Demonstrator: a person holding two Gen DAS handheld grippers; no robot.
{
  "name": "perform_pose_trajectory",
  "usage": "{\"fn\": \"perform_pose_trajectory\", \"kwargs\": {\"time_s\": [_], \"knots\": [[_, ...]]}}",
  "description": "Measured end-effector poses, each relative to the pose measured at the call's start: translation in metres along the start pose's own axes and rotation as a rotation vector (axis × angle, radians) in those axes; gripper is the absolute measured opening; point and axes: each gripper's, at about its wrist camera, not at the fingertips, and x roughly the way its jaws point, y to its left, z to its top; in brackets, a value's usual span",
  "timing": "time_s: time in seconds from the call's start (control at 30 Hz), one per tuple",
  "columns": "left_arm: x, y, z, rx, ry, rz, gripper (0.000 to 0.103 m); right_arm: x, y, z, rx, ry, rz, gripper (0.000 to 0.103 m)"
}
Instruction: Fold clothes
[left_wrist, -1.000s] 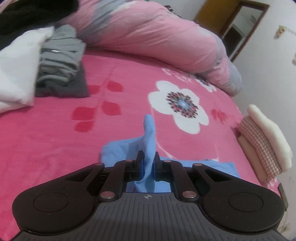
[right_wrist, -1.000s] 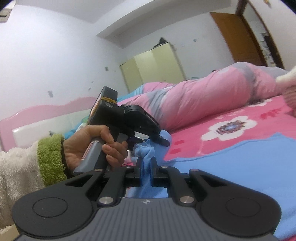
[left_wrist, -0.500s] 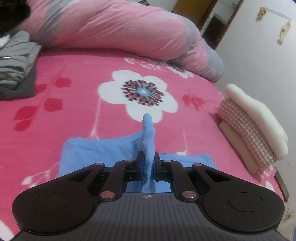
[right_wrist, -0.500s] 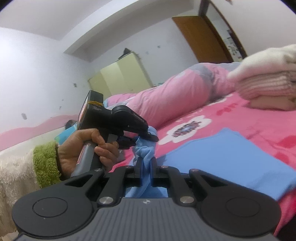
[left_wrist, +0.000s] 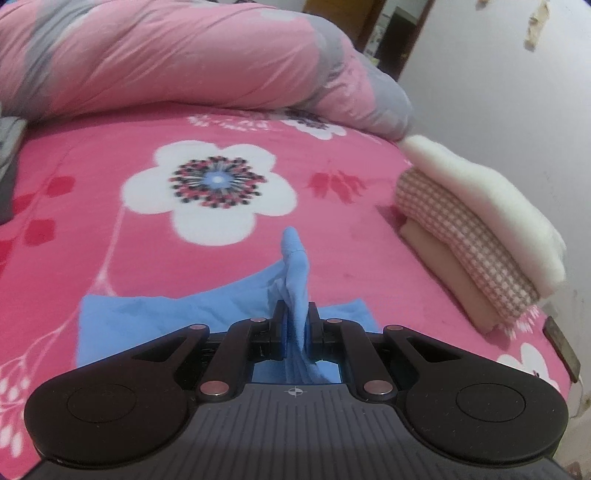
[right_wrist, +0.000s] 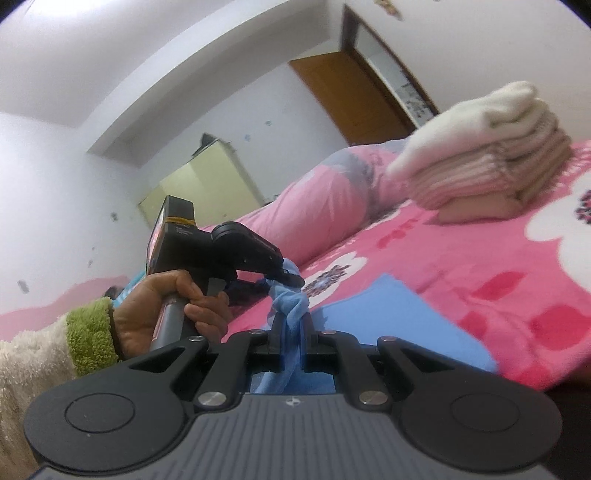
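Both the left tongs (left_wrist: 295, 328) and right tongs (right_wrist: 291, 341) are gripping bunched corners of the blue garment (left_wrist: 166, 314), which is trailing flat across the bed (left_wrist: 92, 229) toward the folded stack (left_wrist: 480, 236) at its edge.

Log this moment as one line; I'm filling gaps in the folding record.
phase: folding | left gripper: shut on blue garment | right gripper: shut on blue garment | folded stack: beside, apart

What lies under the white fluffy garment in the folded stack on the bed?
Under the white fluffy garment lies a folded pink-checked piece, and below that a plain tan piece resting on the pink floral bedspread. Whether anything else is tucked inside the stack cannot be seen.
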Motion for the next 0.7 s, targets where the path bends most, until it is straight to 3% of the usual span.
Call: {"fn": "perform_pose_trajectory", "kwargs": {"time_s": [0.23,0.3,0.33,0.4,0.47,0.57,0.7], "knots": [[0.032,-0.03,-0.006,0.039,0.043,-0.072,0.008,-0.01,-0.022,0.004,0.031,-0.027,-0.084,0.006],[0.042,-0.035,-0.009,0.038,0.062,-0.1,0.015,-0.011,-0.029,0.004,0.046,-0.019,-0.114,0.007],[0.045,-0.031,-0.011,0.016,0.077,-0.121,0.026,-0.011,-0.034,0.003,0.057,-0.012,-0.128,0.007],[0.046,-0.02,-0.014,-0.04,0.1,-0.164,0.035,-0.01,-0.04,0.002,0.08,0.004,-0.146,0.007],[0.034,-0.009,-0.017,-0.074,0.09,-0.192,0.051,-0.009,-0.045,0.002,0.1,0.018,-0.159,0.007],[-0.002,0.009,-0.021,-0.07,0.034,-0.204,0.066,-0.009,-0.053,0.0,0.137,0.04,-0.17,0.007],[-0.063,0.034,-0.039,0.002,0.001,-0.184,0.068,-0.008,-0.063,0.001,0.198,0.069,-0.157,0.007]]}}
